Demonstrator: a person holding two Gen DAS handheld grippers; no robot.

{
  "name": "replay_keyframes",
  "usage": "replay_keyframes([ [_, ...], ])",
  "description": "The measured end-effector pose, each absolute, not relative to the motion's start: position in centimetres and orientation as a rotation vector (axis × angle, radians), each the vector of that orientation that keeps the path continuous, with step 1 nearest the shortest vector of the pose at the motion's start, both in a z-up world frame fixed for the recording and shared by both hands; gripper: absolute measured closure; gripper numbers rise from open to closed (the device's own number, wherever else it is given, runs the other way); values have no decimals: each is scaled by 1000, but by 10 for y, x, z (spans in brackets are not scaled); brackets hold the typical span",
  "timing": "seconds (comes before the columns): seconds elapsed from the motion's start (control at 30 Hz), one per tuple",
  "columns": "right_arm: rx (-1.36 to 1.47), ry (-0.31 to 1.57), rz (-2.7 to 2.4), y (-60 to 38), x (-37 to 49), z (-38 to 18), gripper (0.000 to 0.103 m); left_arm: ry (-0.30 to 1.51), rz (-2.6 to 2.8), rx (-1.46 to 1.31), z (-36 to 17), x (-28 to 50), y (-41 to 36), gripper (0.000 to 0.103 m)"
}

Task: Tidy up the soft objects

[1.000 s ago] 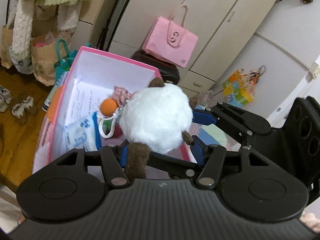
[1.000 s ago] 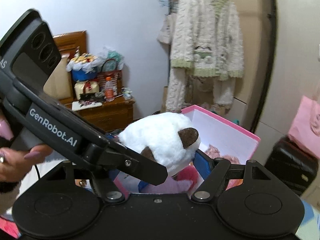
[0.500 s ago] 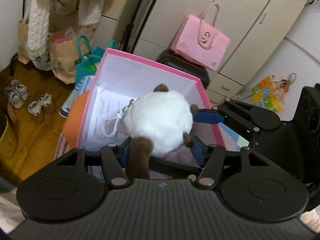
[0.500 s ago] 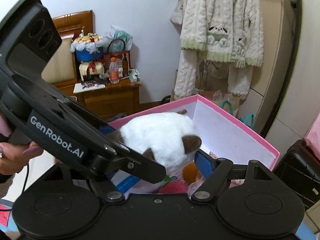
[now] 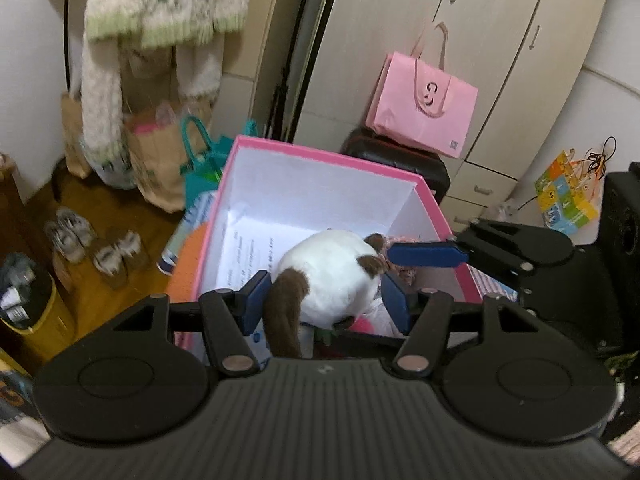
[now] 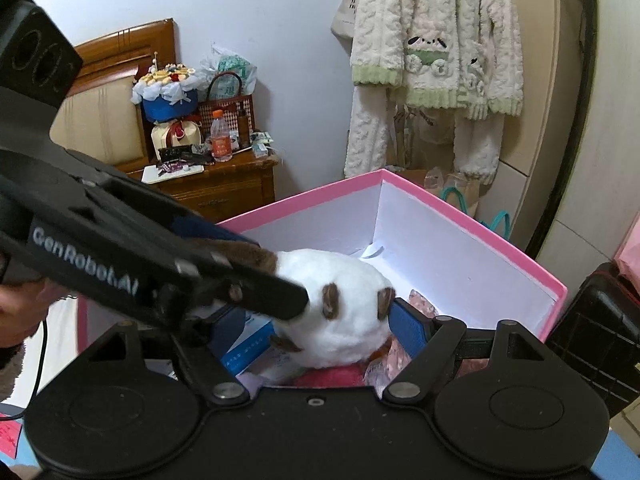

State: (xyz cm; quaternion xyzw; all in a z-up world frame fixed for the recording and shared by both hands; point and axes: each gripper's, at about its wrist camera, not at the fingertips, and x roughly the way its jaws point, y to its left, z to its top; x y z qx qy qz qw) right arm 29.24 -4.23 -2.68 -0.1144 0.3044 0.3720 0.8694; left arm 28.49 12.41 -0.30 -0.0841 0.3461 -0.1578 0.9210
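A round white plush toy with brown ears and tail (image 5: 328,272) sits low inside the pink box (image 5: 320,152); it also shows in the right wrist view (image 6: 340,304). My left gripper (image 5: 324,300) has its blue pads apart on either side of the plush, with a gap showing on each side. My right gripper (image 6: 320,320) also flanks the plush; its right pad (image 6: 408,328) touches the plush's side, and its left finger is hidden behind the left gripper's body. The pink box's rim also shows in the right wrist view (image 6: 460,216).
The box holds papers, a blue packet (image 6: 244,352) and pink soft items (image 6: 332,376). A pink paper bag (image 5: 424,100) stands on a black case by the wardrobe. Shoes (image 5: 96,240), bags and a hanging knitted jacket (image 6: 436,48) are to the left. A wooden nightstand (image 6: 224,184) stands behind.
Both grippers lowered the plush from above the box rim down into the box. The left gripper's pads have spread apart from the plush.
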Motion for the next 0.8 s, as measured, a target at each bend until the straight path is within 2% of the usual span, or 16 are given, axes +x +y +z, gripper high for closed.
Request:
replay_keyframes([
  [0.6, -211, 575, 620, -88, 201, -4, 20, 637, -312, -97, 22, 201, 110, 27],
  [0.73, -183, 572, 576, -102, 184, 5, 20, 620, -322, -76, 31, 184, 104, 14],
  [0.8, -182, 566, 547, -109, 174, 10, 19, 612, -337, -68, 36, 175, 100, 13],
])
